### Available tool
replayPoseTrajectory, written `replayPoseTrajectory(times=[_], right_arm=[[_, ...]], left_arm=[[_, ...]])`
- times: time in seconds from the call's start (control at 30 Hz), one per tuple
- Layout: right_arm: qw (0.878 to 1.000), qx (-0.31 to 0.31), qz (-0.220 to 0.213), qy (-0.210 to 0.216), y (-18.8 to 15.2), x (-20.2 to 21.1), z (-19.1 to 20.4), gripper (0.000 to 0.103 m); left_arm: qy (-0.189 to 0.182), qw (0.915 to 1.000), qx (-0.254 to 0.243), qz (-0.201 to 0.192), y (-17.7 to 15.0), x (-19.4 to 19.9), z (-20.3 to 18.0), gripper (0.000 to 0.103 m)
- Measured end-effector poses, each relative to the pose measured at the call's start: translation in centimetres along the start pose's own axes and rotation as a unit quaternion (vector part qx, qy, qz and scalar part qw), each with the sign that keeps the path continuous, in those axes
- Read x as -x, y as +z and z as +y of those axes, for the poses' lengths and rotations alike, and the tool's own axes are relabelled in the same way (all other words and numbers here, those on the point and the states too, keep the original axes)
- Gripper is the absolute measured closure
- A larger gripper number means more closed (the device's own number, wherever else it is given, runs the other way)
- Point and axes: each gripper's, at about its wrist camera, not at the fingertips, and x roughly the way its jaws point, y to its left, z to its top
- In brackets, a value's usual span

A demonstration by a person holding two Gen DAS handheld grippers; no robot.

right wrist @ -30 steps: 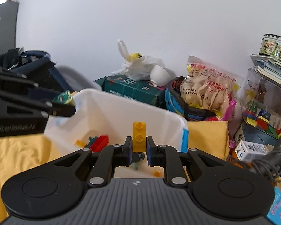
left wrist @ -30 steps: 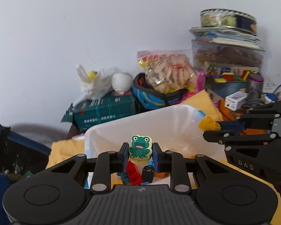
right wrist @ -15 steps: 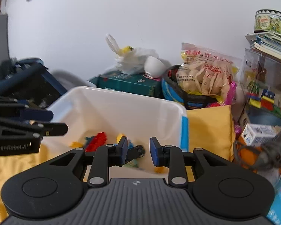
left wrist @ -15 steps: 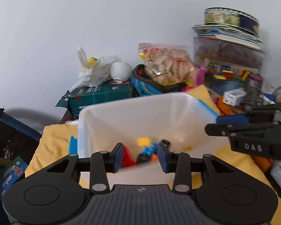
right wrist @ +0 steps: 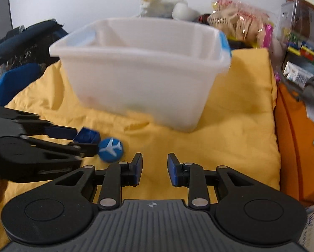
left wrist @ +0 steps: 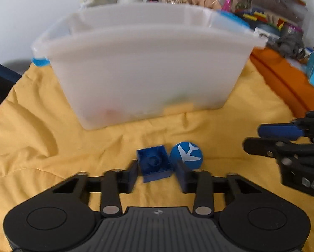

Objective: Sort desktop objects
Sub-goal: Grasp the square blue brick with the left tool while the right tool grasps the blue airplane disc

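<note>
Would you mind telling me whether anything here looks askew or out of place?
The blue brick between the closing left gripper jaws lies tipped on the yellow cloth, stud facing the camera. The blue disc beside it stands on edge.

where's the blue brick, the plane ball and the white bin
blue brick (left wrist: 154,163), left wrist view, studded top face
plane ball (left wrist: 186,154), left wrist view, white plane print
white bin (right wrist: 140,79), right wrist view, front wall

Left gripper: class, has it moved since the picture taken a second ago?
Yes. The left gripper has dropped from above the translucent white plastic bin to the yellow cloth before it, jaws closing around a blue toy brick.
</note>
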Motion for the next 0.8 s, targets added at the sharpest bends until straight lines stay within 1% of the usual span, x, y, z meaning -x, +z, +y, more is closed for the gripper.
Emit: replayPoseTrajectory(times=[0.07, 0.1, 0.2, 0.3, 0.37, 0.4, 0.47, 0.53, 0.6, 0.63, 0.7, 0.8], right_arm=[[1.000, 0.007, 0.008, 0.005, -0.2, -0.4, 0.3, 0.073], [1.000, 0.011, 0.008, 0.011, -0.1, -0.6, 0.5, 0.073], [0.999, 0.026, 0.010, 0.032, -0.4, -1.3, 1.7, 0.073], [0.998, 0.032, 0.006, 0.054, 0.1, -2.2, 2.8, 0.065], [0.997, 0.041, 0.006, 0.060, 0.4, -2.9, 3.6, 0.061], [0.997, 0.048, 0.005, 0.059, 0.6, -3.2, 4.0, 0.060], [0.997, 0.060, 0.005, 0.056, 0.8, -4.0, 4.6, 0.051], [0.997, 0.067, 0.010, 0.046, 0.9, -5.0, 5.1, 0.048], [0.996, 0.073, 0.021, 0.043, 0.8, -5.8, 5.4, 0.054], [0.996, 0.072, 0.024, 0.045, 0.6, -5.9, 5.5, 0.061], [0.997, 0.066, 0.025, 0.042, 0.2, -5.3, 5.6, 0.061], [0.996, 0.066, 0.032, 0.050, -1.1, -3.3, 5.3, 0.061]], left_arm=[[-0.007, 0.9998, 0.020, 0.004, 0.0, 0.1, 1.0, 0.067], [-0.008, 0.9997, 0.022, 0.002, 0.0, 0.5, 1.5, 0.067], [-0.015, 0.9998, 0.012, 0.006, -0.8, 2.1, 2.2, 0.067], [-0.024, 0.9995, 0.014, 0.018, -2.3, 3.9, 2.6, 0.067], [-0.025, 0.9992, 0.015, 0.026, -3.5, 4.9, 2.5, 0.067], [-0.023, 0.9992, 0.013, 0.030, -4.2, 5.4, 2.4, 0.067], [-0.023, 0.9991, 0.010, 0.035, -5.3, 5.7, 2.0, 0.067], [-0.025, 0.9989, 0.005, 0.039, -6.2, 5.9, 1.5, 0.067], [-0.027, 0.9990, -0.004, 0.037, -6.7, 6.3, 1.1, 0.067], [-0.029, 0.9989, -0.008, 0.035, -6.8, 6.4, 0.9, 0.067], [-0.032, 0.9989, -0.012, 0.034, -7.0, 6.8, 0.6, 0.067], [-0.040, 0.9985, -0.013, 0.034, -7.4, 7.1, 0.4, 0.067]])
